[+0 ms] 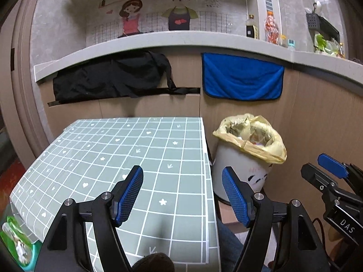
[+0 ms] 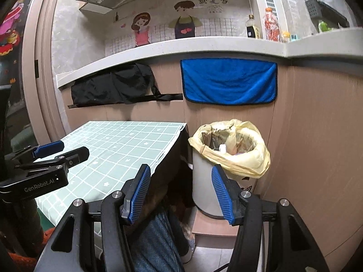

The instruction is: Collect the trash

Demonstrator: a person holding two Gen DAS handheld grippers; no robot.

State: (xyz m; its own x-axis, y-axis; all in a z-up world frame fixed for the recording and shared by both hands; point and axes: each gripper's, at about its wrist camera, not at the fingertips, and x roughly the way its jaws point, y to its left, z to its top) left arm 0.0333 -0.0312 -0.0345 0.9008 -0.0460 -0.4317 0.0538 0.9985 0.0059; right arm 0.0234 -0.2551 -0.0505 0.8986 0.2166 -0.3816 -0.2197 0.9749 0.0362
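Left wrist view: both hand-held grippers, left (image 1: 182, 192) and right (image 2: 180, 192), stand apart, empty. Lined trash bin (image 2: 229, 156) stands beside bench (image 1: 113, 149); approach the bag rim squarely.

Both wrist views face the counter, sharing table (image 1: 113, 149) and bin (image 2: 204, 176).

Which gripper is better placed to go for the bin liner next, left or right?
Right, probably. The right gripper is open and empty with the trash bin and its yellow bag directly ahead. The left gripper, also open and empty, hangs over the table, bin off to its side.
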